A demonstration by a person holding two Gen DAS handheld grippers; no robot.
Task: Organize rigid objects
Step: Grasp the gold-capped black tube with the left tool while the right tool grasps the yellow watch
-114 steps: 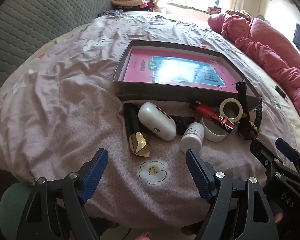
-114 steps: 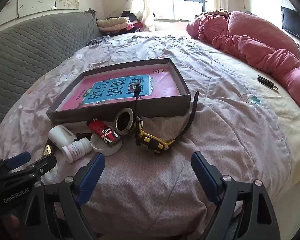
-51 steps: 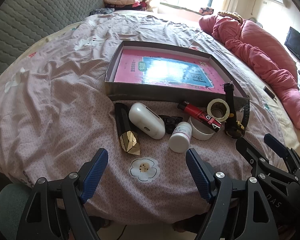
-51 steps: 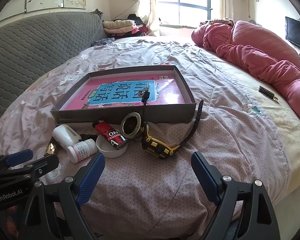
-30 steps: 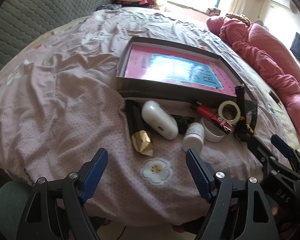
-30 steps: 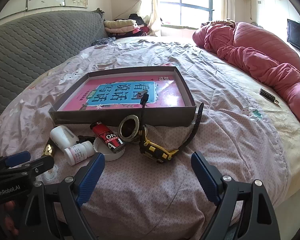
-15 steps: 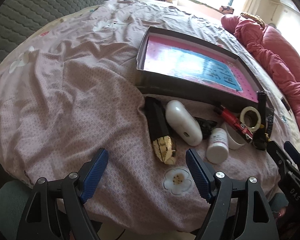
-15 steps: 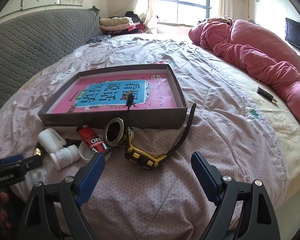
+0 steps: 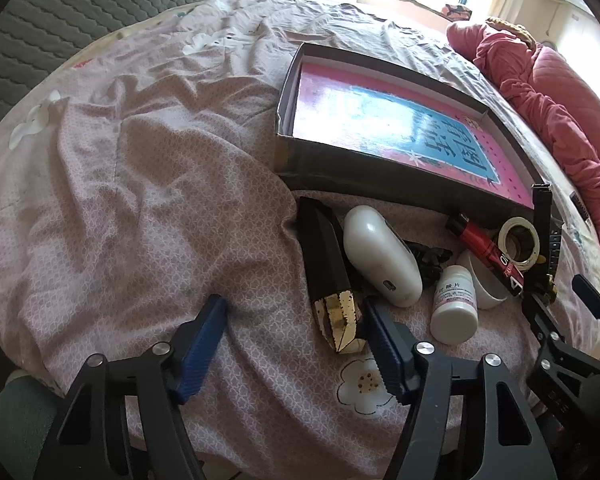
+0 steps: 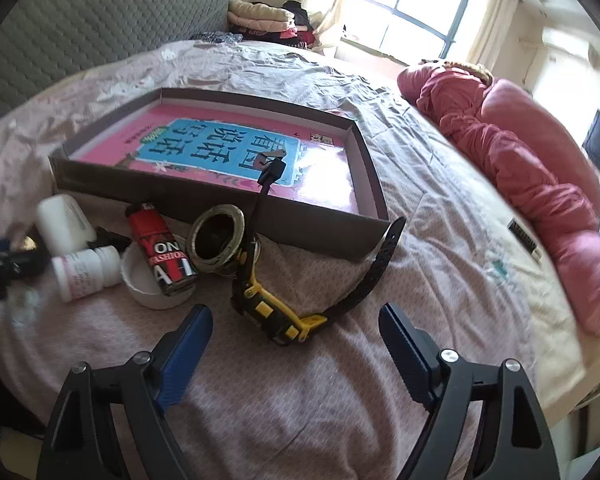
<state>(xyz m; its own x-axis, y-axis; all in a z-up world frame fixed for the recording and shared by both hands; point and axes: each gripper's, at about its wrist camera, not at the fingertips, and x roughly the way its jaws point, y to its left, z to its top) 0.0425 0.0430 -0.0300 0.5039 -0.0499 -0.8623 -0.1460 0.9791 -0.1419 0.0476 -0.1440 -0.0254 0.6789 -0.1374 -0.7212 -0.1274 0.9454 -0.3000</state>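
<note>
The small objects lay in a row on the bedspread (image 9: 148, 184) along the near wall of the shallow box (image 10: 228, 210). Nearest the box's left corner sat the black-and-gold case (image 9: 327, 268), then the white case (image 9: 380, 256), the pill bottle (image 9: 456, 304), the red lighter (image 10: 160, 248) propped in a white bowl (image 10: 144, 284), the tape roll (image 10: 218, 238) and the yellow watch (image 10: 276, 316). Your left gripper (image 9: 296, 338) was spread wide beside the case's gold end, holding nothing. Your right gripper (image 10: 296, 346) also gaped empty, just short of the watch.
</note>
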